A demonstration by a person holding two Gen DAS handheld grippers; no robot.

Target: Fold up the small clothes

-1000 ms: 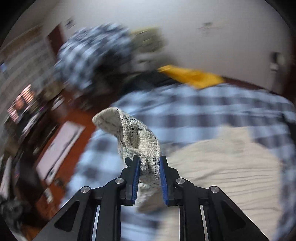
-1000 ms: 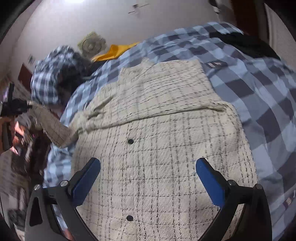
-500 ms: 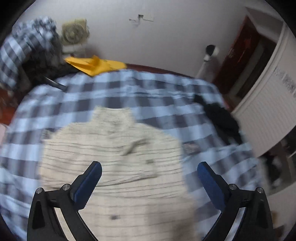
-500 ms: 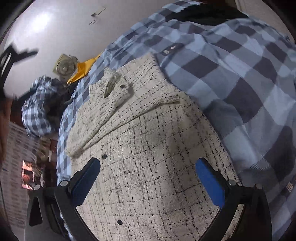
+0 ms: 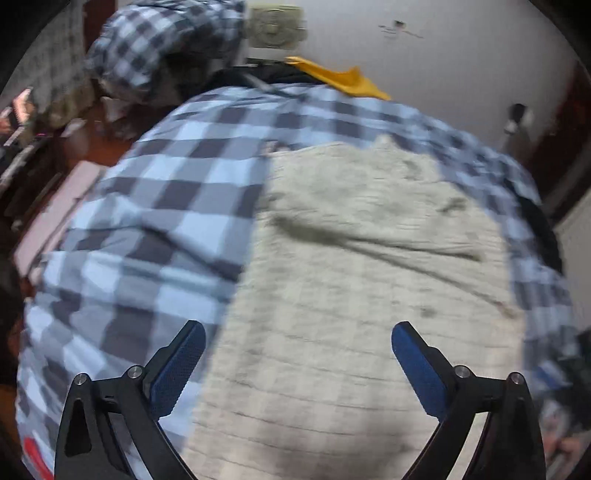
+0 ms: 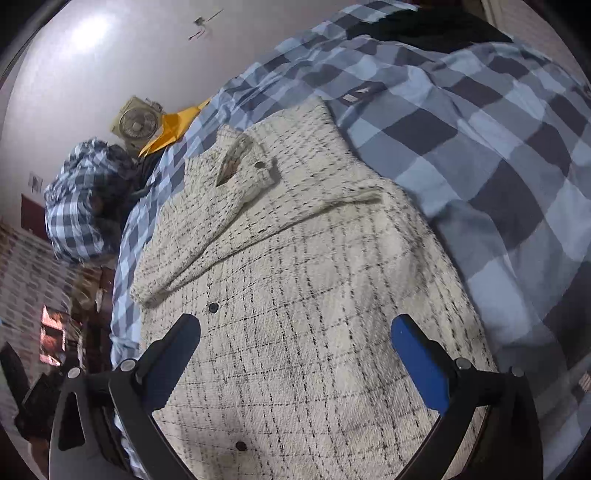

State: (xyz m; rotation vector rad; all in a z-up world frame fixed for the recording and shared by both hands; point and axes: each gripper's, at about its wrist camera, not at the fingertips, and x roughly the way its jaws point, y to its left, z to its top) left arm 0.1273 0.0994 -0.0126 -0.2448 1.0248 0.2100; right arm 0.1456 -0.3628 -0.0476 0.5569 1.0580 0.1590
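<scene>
— Blue-and-white checked bedding (image 6: 480, 155) covers the bed, with a pale wall behind. What lies on it?

— One cream jacket (image 6: 303, 288) with thin black checks and dark buttons, spread flat across the middle of the bed, its sleeves folded in over the chest and its collar toward the wall.

— And the grippers?

— Left gripper (image 5: 297, 354) hangs over the jacket's near part, its jaws wide apart after a slight closing just now, nothing between the blue pads. Its picture is blurred. Right gripper (image 6: 295, 343) hovers over the jacket too, jaws spread wide, empty.

— Anything in the way?

— Nothing lies on the jacket. Around it: a yellow cloth (image 6: 171, 127) at the head of the bed, a box fan (image 6: 136, 122) just beside it against the wall, a bundle of checked fabric (image 6: 79, 195) heaped off the bed's corner, and a black garment (image 6: 436, 27) on the far edge of the bedding. Beside the bed, cluttered dark furniture; I cannot tell the items apart.
</scene>
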